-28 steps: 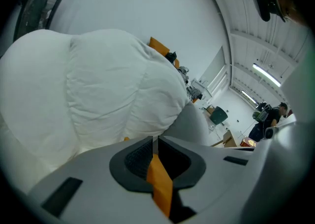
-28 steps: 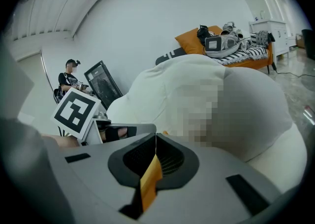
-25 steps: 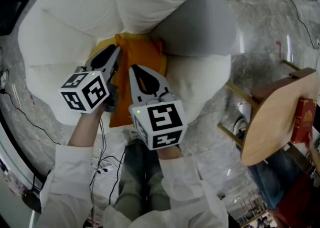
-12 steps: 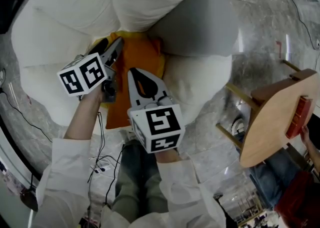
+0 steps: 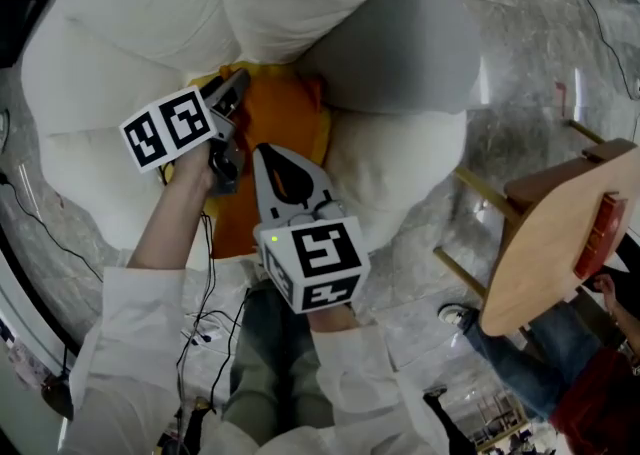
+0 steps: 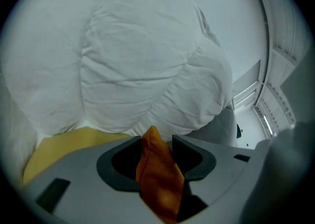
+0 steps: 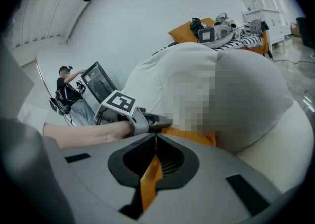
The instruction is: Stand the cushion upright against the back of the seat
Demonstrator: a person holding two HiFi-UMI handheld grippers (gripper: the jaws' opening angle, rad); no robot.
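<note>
Since a second ago the left gripper [image 5: 232, 93] has rolled and shifted toward 11 o'clock, its jaws, having just been opening, now released astride a fold of the orange fabric cushion [image 5: 285, 118] lying on the white padded seat [image 5: 130, 33], whose 6 o'clock edge the right gripper [image 5: 266, 155] clamps.

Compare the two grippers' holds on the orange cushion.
The left gripper's jaws stand apart around a fold of the orange cushion, having just been opening; the right gripper's are pinched shut on a thin edge. The left gripper sits farther up the cushion than the right gripper. Both have fabric between their jaws.
</note>
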